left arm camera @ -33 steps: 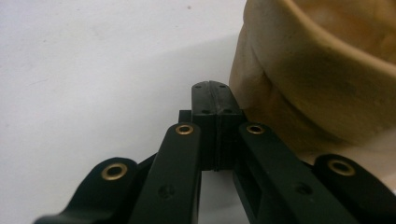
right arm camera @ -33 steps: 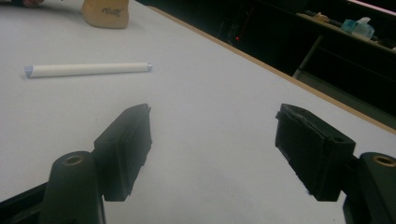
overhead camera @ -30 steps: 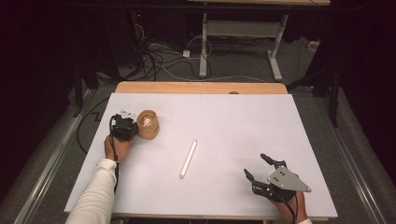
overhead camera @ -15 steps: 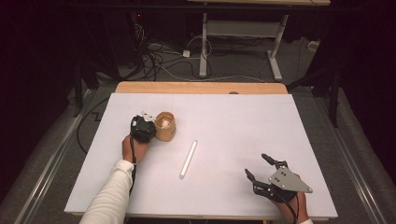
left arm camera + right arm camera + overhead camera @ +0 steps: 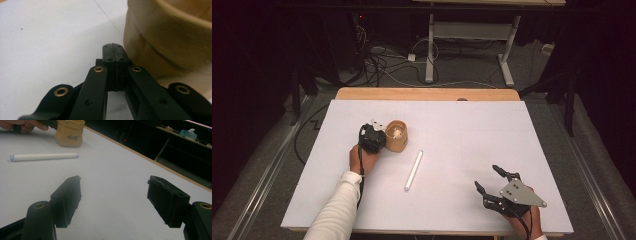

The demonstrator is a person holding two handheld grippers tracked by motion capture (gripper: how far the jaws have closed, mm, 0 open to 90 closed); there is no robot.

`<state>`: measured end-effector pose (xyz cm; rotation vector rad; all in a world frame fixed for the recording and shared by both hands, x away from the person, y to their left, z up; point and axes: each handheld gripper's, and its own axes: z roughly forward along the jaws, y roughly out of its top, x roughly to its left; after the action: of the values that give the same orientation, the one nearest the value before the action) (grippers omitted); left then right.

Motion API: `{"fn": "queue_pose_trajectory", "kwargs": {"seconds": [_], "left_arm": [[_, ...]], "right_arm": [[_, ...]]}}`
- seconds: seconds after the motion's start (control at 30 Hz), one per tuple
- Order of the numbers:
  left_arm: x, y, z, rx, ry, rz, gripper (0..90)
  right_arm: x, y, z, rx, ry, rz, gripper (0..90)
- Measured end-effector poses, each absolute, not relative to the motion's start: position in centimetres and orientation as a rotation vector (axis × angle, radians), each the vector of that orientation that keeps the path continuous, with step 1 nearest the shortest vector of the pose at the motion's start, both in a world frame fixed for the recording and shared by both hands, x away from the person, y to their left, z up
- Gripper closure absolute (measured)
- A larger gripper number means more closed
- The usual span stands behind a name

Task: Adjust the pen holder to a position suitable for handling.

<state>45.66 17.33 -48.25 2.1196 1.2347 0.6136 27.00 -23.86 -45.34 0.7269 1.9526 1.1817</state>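
Table [image 5: 452, 125]: white top, wooden strip along the far edge; dark floor with cables beyond.
Pot [image 5: 396, 135]: tan, round, open at the top, upright on the left half of the table. Something pale lies inside; cannot tell what. In the left gripper view the pot [image 5: 170, 37] looms at upper right, with a ridge around its side. In the right gripper view the pot [image 5: 69, 133] stands far off at upper left, with faint lettering on its side.
Tube [image 5: 413, 170]: white, slim, lying flat near the table's middle, slanted, near end toward the person. It lies near the pot, on its near right, not touching. In the right gripper view the tube [image 5: 43, 157] lies across the upper left.
Left gripper [image 5: 373, 138]: held in the left hand [image 5: 361, 159], pressed up just beside the pot's left side. Jaws together, pads flat against each other with nothing between. In its own view the left gripper [image 5: 113, 51] has its tips beside the pot's wall; contact uncertain.
Right gripper [image 5: 491, 181]: low at the near right of the table, grey plate on top, well apart from tube and pot. Jaws spread wide, nothing between them. In its own view the right gripper [image 5: 115, 195] frames bare tabletop.
Sleeve [image 5: 334, 207]: white, on the left forearm.
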Motion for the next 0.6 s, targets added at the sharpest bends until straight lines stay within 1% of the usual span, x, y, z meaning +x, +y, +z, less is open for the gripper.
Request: {"fn": "queue_pose_trajectory", "kwargs": {"seconds": [0.13,0.33,0.43,0.6], "left_arm": [[45.5,18.0,-48.0,2.061,1.231,0.591,86.3],[44.0,20.2,-47.1,1.991,1.196,0.614,86.1],[43.4,20.6,-46.7,1.988,1.170,0.624,86.1],[41.3,20.6,-45.9,2.012,1.027,0.691,83.7]], "right_arm": [[27.0,-24.0,-45.3,0.730,1.948,1.185,27.5],[26.9,-24.2,-45.3,0.748,1.938,1.185,28.7],[27.1,-24.2,-45.4,0.766,1.939,1.181,28.9],[27.0,-24.1,-45.4,0.772,1.920,1.179,27.0]]}}
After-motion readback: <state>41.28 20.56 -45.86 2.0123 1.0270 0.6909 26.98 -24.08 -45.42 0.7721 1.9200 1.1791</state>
